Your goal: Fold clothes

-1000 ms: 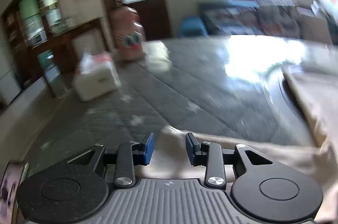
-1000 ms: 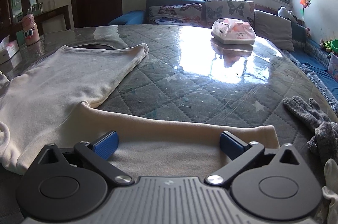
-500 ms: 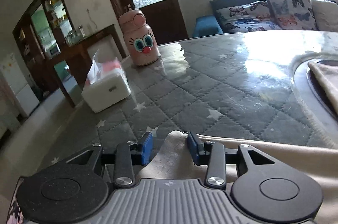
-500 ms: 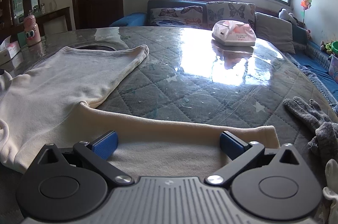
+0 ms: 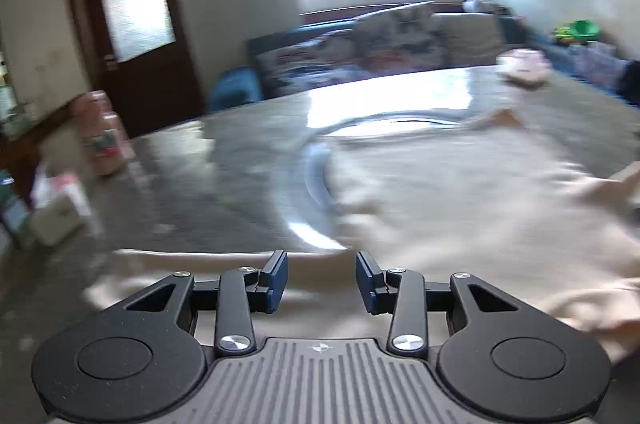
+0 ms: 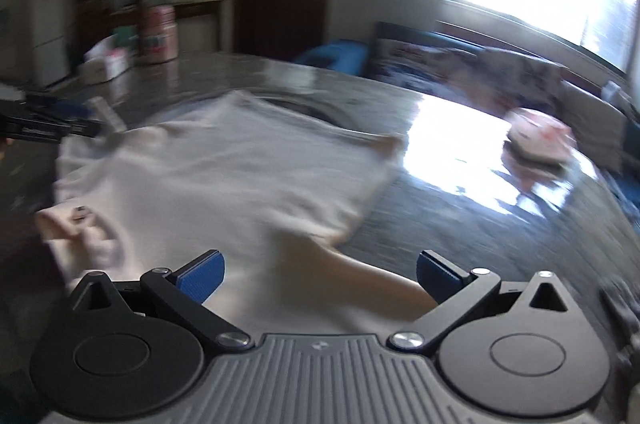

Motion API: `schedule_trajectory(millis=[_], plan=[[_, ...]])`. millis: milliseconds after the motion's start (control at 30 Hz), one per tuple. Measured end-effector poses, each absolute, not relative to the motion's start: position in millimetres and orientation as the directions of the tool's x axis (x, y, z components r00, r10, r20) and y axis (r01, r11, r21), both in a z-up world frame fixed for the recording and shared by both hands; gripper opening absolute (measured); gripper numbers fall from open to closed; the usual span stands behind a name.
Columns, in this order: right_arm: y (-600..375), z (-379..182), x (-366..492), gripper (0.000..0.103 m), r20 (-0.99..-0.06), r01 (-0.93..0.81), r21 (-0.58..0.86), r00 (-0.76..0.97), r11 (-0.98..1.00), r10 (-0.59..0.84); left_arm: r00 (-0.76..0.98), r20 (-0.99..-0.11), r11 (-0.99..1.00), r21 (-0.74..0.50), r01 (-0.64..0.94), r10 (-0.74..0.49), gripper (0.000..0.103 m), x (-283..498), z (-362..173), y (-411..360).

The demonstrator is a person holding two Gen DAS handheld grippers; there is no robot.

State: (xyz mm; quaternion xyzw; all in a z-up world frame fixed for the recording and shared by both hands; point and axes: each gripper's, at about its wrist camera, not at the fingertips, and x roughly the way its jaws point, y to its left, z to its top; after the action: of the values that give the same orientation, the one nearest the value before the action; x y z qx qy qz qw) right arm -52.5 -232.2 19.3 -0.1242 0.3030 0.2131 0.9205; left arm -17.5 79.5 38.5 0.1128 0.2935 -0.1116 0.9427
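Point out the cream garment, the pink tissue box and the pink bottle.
cream garment (image 6: 240,192): right wrist view, on the flat middle of its body.
pink tissue box (image 6: 536,140): right wrist view, on its blurred top.
pink bottle (image 5: 105,140): left wrist view, on its blurred body.

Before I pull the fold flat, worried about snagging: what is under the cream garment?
The cream garment lies on the grey quilted table cover, partly over a round dark ring set in the table. Whatever else it covers is hidden.
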Motion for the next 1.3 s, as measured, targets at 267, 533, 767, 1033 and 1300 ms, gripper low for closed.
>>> schedule_trajectory(millis=[267, 533, 767, 1033, 1300], plan=[[-167.1, 7.9, -66.3, 0.103, -0.619, -0.612, -0.203, 0.685, 0.765, 0.383, 0.753, -0.609, 0.889, 0.163, 0.429, -0.252, 0.039, -51.6, 20.2, 34.8], [-159.7, 8.8, -83.4, 0.103, -0.598, -0.623, -0.245, 0.7, 0.743, 0.39, 0.779, -0.57, 0.873, 0.204, 0.443, -0.262, 0.039, -76.6, 18.9, 34.5], [-152.9, 0.8, -82.8, 0.103, -0.607, -0.629, -0.227, 0.688, 0.743, 0.398, 0.764, -0.575, 0.858, 0.194, 0.476, -0.294, 0.039, -78.9, 18.2, 27.4], [-198.4, 9.2, -94.6, 0.103, -0.603, -0.548, -0.126, 0.704, 0.827, 0.375, 0.758, -0.556, 0.859, 0.144, 0.491, -0.341, 0.04, -72.8, 36.8, 21.7], [-274.9, 16.8, -97.9, 0.093, -0.6, -0.346, 0.0, 0.751, 0.938, 0.277, 0.719, -0.539, 0.814, 0.101, 0.572, -0.439, 0.04, -59.8, 39.6, -27.9]])
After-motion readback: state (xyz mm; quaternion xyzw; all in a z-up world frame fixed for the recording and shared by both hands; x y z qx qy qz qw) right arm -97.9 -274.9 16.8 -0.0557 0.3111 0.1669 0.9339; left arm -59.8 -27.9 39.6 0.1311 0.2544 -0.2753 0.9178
